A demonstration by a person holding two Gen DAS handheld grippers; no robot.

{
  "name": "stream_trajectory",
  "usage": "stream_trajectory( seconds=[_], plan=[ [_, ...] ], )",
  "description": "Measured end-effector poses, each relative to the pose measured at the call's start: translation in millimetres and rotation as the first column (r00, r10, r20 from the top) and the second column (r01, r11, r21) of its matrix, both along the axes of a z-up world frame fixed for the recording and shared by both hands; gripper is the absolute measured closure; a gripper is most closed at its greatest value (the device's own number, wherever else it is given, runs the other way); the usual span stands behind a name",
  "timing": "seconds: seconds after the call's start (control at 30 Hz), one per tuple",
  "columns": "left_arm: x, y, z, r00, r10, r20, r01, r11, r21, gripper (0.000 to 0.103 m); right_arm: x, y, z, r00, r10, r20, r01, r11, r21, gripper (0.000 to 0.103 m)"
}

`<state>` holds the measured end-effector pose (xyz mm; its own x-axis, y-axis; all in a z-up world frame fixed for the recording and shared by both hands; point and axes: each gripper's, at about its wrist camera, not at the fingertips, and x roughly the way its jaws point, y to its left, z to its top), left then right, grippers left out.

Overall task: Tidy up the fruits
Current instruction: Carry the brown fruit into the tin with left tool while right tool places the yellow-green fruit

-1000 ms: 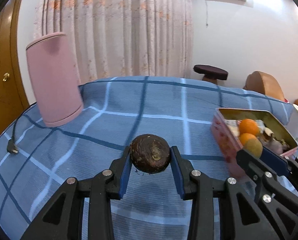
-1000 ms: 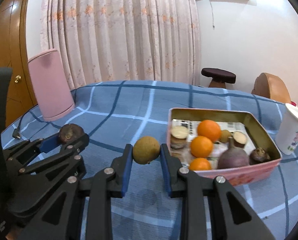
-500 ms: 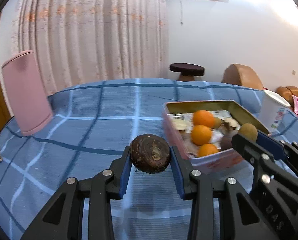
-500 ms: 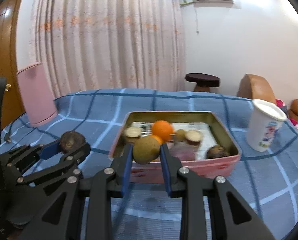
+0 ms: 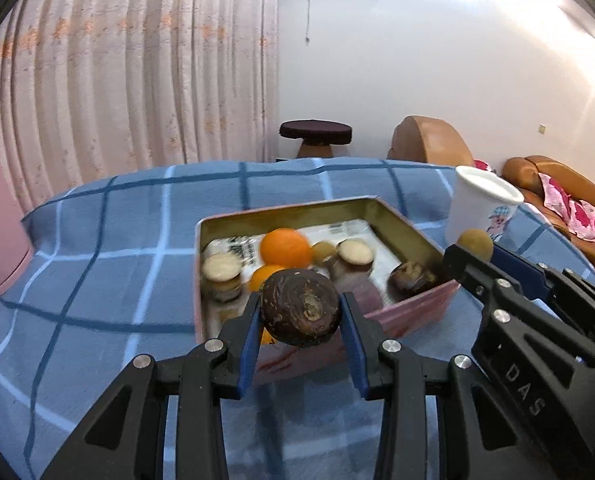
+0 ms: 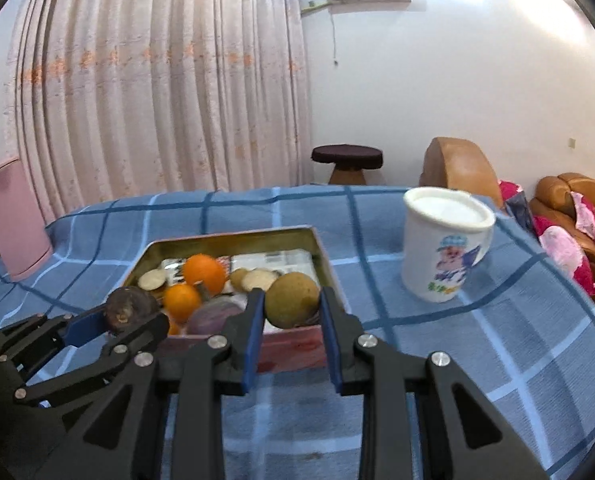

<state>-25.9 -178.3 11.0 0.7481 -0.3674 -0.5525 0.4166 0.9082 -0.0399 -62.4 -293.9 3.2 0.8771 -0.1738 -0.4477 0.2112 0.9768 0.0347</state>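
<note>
My left gripper [image 5: 300, 314] pinches a dark brown round fruit [image 5: 301, 307] above the tin's [image 5: 409, 308] near edge. My right gripper [image 6: 292, 307] clamps a tan fruit [image 6: 292, 305] over the tin's near right corner, on the blue checked worktop [image 6: 437, 360].

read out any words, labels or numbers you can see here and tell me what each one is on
"DAS": raised letters on the black body of the right gripper, seen from the left wrist.
White cup: cartoon figure with coloured characters below, too blurred to read.
Printed sheet lining the tin: print too small to read.
</note>
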Motion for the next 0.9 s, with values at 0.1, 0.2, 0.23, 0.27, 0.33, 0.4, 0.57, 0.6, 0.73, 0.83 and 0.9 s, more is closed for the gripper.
stream_trajectory(
  seconds=[0.1, 0.2, 0.23, 0.27, 0.33, 0.4, 0.57, 0.6, 0.73, 0.83, 0.9],
  plan=[
    [8.6, -8.4, 3.6, 1.0, -0.01, -0.014, 0.009, 0.999, -0.03, 0.063, 9.0, -9.1, 2.7, 1.0, -0.023, -0.009, 0.023, 1.0, -0.006, 0.073],
    [22.2, -14.5, 5.4, 1.0, 0.006, -0.029, -0.007, 0.999, -0.048, 0.063, 24.5, -15.8, 4.9, 0.999, -0.034, -0.027, 0.034, 0.999, -0.001, 0.073],
    [27.3, -15.0, 6.6, 0.999, 0.02, -0.026, -0.022, 0.999, -0.048, 0.063, 28.4, -15.4, 5.9, 0.999, -0.034, -0.028, 0.034, 0.999, -0.004, 0.073],
    [31.5, -14.5, 7.7, 0.999, 0.03, -0.024, -0.031, 0.999, -0.044, 0.063, 34.1, -15.0, 8.1, 0.999, -0.03, -0.026, 0.03, 0.999, -0.011, 0.073],
    [42.7, -12.2, 9.7, 0.999, 0.052, -0.013, -0.052, 0.998, -0.034, 0.063, 44.0, -13.2, 10.9, 1.0, -0.016, -0.027, 0.015, 1.0, -0.013, 0.073],
    [51.8, -7.5, 10.3, 0.995, 0.096, 0.012, -0.096, 0.995, -0.018, 0.063, 59.2, -10.8, 13.2, 1.0, 0.0, -0.027, 0.0, 1.0, 0.002, 0.073],
    [74.0, 5.3, 0.9, 0.987, 0.161, -0.016, -0.161, 0.987, -0.006, 0.063, 92.4, -4.7, 3.5, 0.996, 0.054, -0.066, -0.05, 0.997, 0.064, 0.073],
    [77.2, 5.5, -1.0, 0.986, 0.168, -0.02, -0.168, 0.986, 0.003, 0.063, 97.7, -4.0, -1.1, 0.995, 0.059, -0.08, -0.053, 0.996, 0.074, 0.073],
    [85.7, -0.6, -10.8, 0.984, 0.176, -0.033, -0.174, 0.984, 0.042, 0.063, 107.1, -9.5, -14.0, 0.987, 0.111, -0.114, -0.096, 0.987, 0.127, 0.065],
    [89.4, 2.2, -13.2, 0.978, 0.2, -0.056, -0.198, 0.979, 0.043, 0.063, 105.5, -18.0, -17.8, 0.986, 0.129, -0.111, -0.108, 0.979, 0.174, 0.049],
    [87.7, 6.5, -13.1, 0.976, 0.208, -0.06, -0.206, 0.978, 0.023, 0.056, 95.4, -22.3, -13.9, 0.993, 0.106, -0.061, -0.093, 0.98, 0.178, 0.037]
  ],
)
